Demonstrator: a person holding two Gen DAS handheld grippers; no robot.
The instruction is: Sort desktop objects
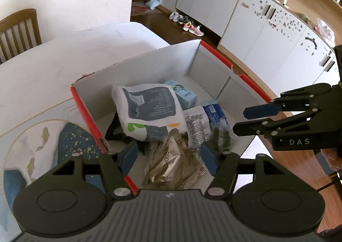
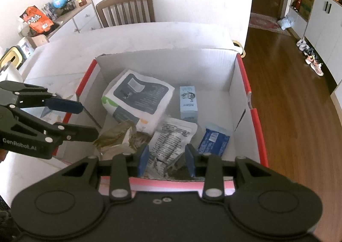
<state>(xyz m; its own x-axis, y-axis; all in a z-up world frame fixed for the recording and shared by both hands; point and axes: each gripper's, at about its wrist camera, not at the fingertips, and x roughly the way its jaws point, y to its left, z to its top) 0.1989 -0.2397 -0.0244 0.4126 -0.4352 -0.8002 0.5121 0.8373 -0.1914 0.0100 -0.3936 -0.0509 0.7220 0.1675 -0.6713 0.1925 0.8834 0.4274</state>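
The red-rimmed box [image 2: 245, 83] sits at the table's [image 1: 64, 60] right edge, holding all the packets. The big white pack [image 2: 139, 96] lies toward its far-left corner, and the olive foil sachet [image 1: 173, 160] by the near wall. Left gripper [image 1: 168, 156] hangs directly over the sachet, jaws wide and empty; right gripper [image 2: 166, 158] is open too, above the printed pouch [image 2: 173, 135]

Box [image 2: 213, 66]: matt white corrugated card, red rims. Gold pouch [image 1: 171, 165]: crinkled glossy foil. White pack [image 2: 139, 96]: soft plastic film. Grippers [image 1: 168, 156] [image 2: 166, 157]: matt black plastic, blue pads. Floor [image 2: 288, 103]: glossy wood
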